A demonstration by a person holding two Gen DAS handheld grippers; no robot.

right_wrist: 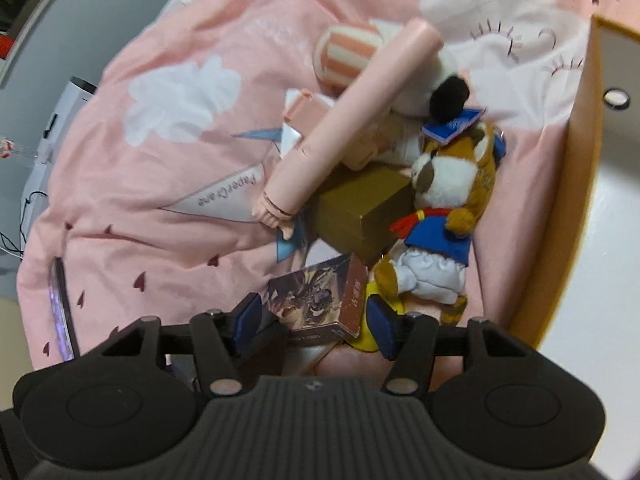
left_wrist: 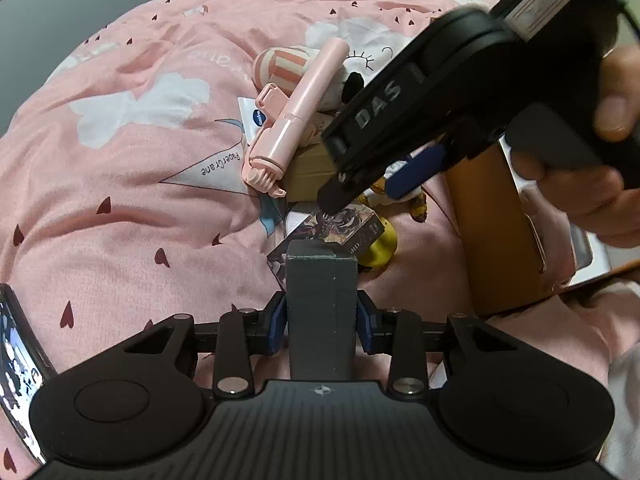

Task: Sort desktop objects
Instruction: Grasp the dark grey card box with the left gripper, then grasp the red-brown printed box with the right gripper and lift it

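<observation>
A pile of objects lies on a pink bedspread. An illustrated card box (right_wrist: 320, 304) lies nearest, also in the left wrist view (left_wrist: 340, 226). My right gripper (right_wrist: 314, 320) is open with its blue fingers on either side of this box; it shows from outside in the left wrist view (left_wrist: 360, 188). My left gripper (left_wrist: 322, 312) is shut, its grey pads pressed together, just short of the card box. Behind lie a gold box (right_wrist: 360, 208), a pink stick (right_wrist: 348, 116), a plush dog (right_wrist: 444, 216) and a striped plush (right_wrist: 348, 54).
An orange-rimmed white storage box (right_wrist: 580, 152) stands at the right, also in the left wrist view (left_wrist: 492, 220). A yellow object (left_wrist: 382, 246) lies under the card box. A phone (left_wrist: 20, 360) lies at the left. A Vaseline sachet (left_wrist: 254, 118) lies behind the stick.
</observation>
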